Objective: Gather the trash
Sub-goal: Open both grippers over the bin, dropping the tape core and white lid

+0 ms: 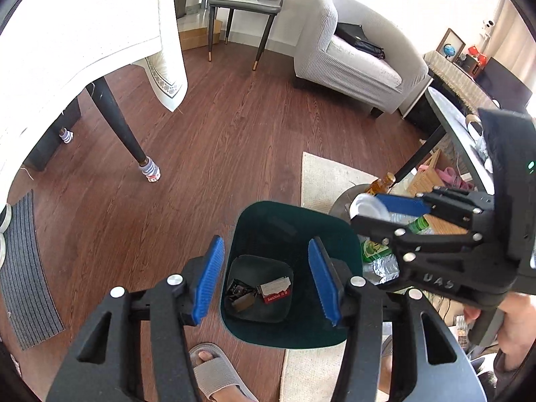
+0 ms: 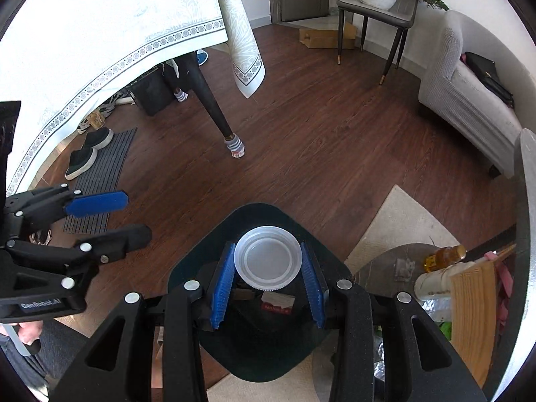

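A dark green trash bin [image 1: 288, 221] stands on the floor, also in the right wrist view [image 2: 187, 268]. Inside lie a red SanDisk package [image 1: 276, 293] and small dark scraps [image 1: 238, 296]. My left gripper [image 1: 266, 276] is open and empty above the bin. My right gripper [image 2: 268, 276] is shut on a white plastic lid [image 2: 268, 259], holding it over the bin's mouth. In the left wrist view the right gripper [image 1: 378, 214] holds the lid [image 1: 366, 206] at the bin's right rim. The left gripper [image 2: 110, 214] shows open at the left of the right wrist view.
A table leg [image 1: 117, 124] under a white tablecloth [image 1: 83, 23] stands left. A grey sofa [image 1: 355, 57], a side chair with a plant [image 1: 248, 0], a beige rug [image 1: 328, 174], a low round table with bottles [image 2: 405, 264] and a slippered foot [image 1: 214, 368] surround the bin.
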`<action>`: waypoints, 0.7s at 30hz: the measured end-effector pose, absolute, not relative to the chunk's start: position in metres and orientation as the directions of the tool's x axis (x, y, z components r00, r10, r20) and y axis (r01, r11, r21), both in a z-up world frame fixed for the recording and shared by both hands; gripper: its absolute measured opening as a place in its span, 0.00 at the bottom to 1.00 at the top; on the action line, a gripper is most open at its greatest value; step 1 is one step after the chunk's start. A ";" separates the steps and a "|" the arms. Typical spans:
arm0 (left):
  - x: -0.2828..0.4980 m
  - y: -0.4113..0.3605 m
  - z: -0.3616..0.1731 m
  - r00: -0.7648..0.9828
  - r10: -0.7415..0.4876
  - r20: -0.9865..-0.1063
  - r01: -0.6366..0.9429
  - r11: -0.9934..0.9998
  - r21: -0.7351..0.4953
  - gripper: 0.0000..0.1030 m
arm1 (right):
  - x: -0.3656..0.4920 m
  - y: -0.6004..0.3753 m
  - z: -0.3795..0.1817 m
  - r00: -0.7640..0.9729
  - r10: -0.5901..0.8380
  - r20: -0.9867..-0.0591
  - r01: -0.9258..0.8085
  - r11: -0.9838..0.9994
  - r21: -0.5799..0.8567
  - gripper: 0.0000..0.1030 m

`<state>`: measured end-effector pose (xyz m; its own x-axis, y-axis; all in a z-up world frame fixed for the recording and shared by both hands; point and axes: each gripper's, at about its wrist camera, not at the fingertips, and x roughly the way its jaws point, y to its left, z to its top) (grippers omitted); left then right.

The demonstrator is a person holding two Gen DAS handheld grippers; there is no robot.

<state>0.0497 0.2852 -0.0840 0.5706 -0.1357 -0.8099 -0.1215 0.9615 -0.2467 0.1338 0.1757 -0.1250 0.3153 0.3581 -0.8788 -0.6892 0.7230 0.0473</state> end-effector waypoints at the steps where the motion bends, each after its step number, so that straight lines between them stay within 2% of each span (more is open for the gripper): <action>1: 0.049 0.287 -0.080 0.581 -0.136 -0.802 -0.125 0.959 -0.253 0.51 | 0.133 0.177 -0.129 0.311 0.351 -0.883 -0.690 0.722 0.044 0.38; 6: 0.045 0.293 -0.063 0.622 -0.112 -0.775 -0.143 0.957 -0.252 0.43 | 0.126 0.180 -0.149 0.277 0.323 -0.905 -0.699 0.714 0.041 0.38; 18: 0.042 0.287 -0.027 0.690 -0.141 -0.710 -0.087 0.958 -0.274 0.31 | 0.120 0.179 -0.185 0.242 0.234 -0.942 -0.704 0.711 -0.004 0.39; 20: 0.042 0.286 -0.023 0.695 -0.144 -0.704 -0.084 0.957 -0.279 0.31 | 0.119 0.177 -0.190 0.234 0.220 -0.947 -0.706 0.708 -0.010 0.52; 21: 0.041 0.285 -0.021 0.698 -0.144 -0.701 -0.084 0.956 -0.281 0.31 | 0.118 0.176 -0.191 0.233 0.215 -0.948 -0.707 0.707 -0.013 0.54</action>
<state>0.0411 0.2852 -0.0211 0.6982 -0.1445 -0.7012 -0.0841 0.9561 -0.2808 0.1177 0.1765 -0.1906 0.2330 0.2153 -0.9483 -0.7069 0.7072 -0.0131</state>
